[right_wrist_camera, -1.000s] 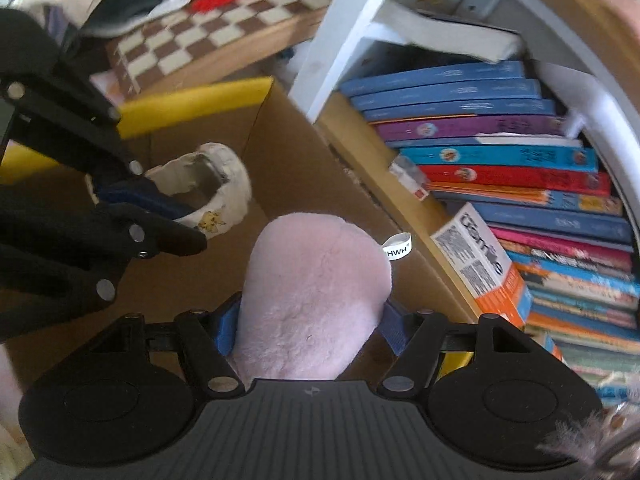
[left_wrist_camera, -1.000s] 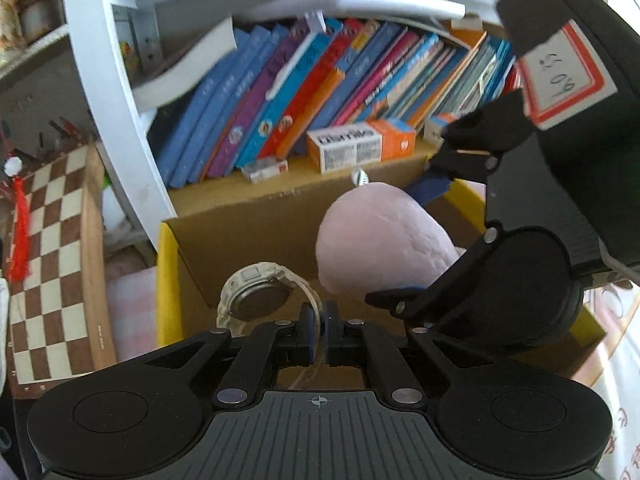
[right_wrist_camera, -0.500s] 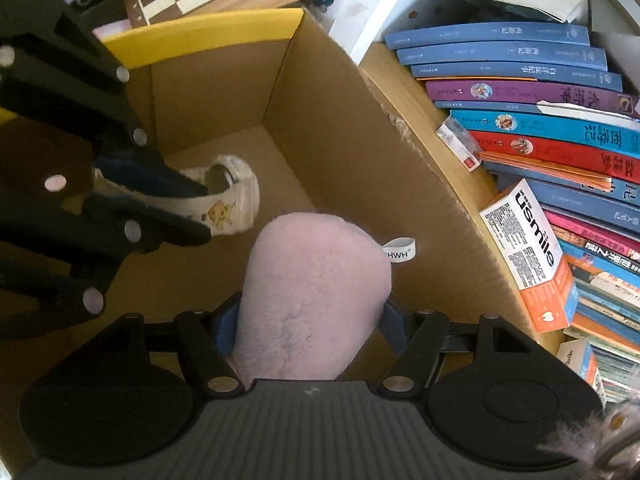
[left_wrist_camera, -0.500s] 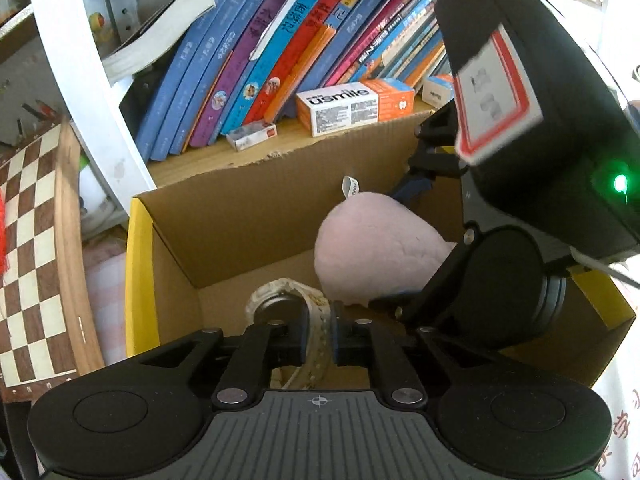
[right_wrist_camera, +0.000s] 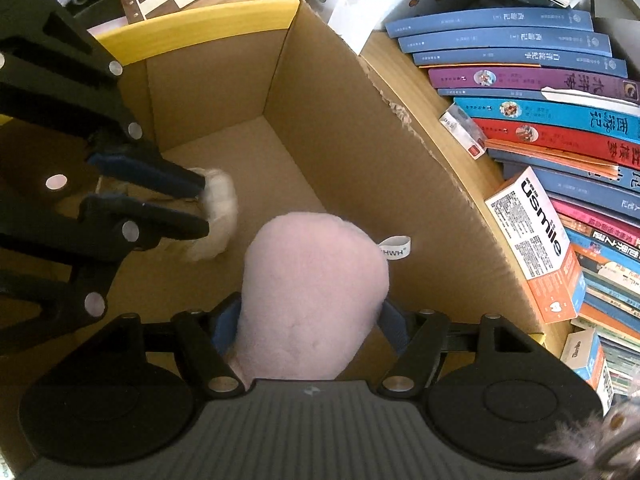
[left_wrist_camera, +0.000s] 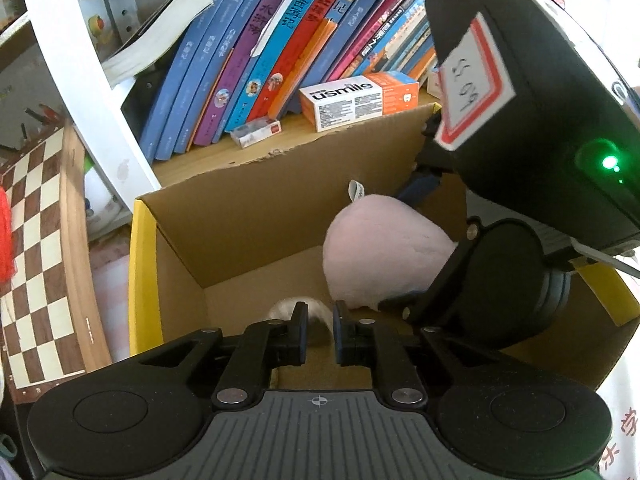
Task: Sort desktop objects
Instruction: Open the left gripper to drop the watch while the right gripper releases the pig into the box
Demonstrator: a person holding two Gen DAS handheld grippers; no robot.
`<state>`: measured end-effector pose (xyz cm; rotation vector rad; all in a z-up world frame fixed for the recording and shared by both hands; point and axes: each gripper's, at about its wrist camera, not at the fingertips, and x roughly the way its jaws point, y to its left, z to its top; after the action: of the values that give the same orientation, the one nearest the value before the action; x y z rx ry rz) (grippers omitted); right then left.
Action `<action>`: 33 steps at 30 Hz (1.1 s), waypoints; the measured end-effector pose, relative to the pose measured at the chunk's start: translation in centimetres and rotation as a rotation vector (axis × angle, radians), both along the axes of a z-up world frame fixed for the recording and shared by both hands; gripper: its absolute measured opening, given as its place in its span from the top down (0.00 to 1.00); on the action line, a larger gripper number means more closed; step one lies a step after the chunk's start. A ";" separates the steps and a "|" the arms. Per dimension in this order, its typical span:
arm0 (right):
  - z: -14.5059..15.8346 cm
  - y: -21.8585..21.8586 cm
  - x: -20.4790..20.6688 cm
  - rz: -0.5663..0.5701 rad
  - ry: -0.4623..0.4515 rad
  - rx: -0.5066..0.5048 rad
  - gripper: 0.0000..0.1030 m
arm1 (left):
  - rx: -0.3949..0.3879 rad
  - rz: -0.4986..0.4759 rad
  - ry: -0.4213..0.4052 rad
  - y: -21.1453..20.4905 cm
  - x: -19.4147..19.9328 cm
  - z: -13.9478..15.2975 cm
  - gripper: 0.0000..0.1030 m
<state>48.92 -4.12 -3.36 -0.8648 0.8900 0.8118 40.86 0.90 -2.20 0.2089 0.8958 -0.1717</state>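
A cardboard box with yellow flaps stands open below both grippers. My right gripper is shut on a pink plush toy with a white tag, held inside the box; the toy also shows in the left wrist view. My left gripper is low inside the box with a cream wristwatch between its fingers; the jaws stand slightly apart. In the right wrist view the left gripper sits at the watch, blurred, near the box floor.
A shelf behind the box holds a row of books, a usmile carton and a small white-red box. A chessboard leans at the left. A white shelf post stands beside the box.
Both grippers have gone down deeper into the box. The watch now sits lower and looks blurred, and the left jaws have parted a little around it.
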 end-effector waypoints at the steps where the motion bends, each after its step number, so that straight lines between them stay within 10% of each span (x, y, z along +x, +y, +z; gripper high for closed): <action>1: 0.0 -0.1 0.0 -0.001 -0.001 0.002 0.31 | 0.002 0.006 -0.001 0.0 0.0 0.0 0.76; 18: 4.5 -2.9 -1.0 -0.043 -0.064 0.121 0.24 | 0.057 0.042 -0.164 -0.2 -3.4 4.3 0.30; 33: 11.7 -8.2 -6.9 -0.109 -0.166 0.326 0.19 | 0.032 0.040 -0.329 -0.3 -10.1 9.3 0.22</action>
<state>42.03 -12.36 8.38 -0.5831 0.6311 0.7527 30.75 0.62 7.14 0.2410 0.5754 -0.0825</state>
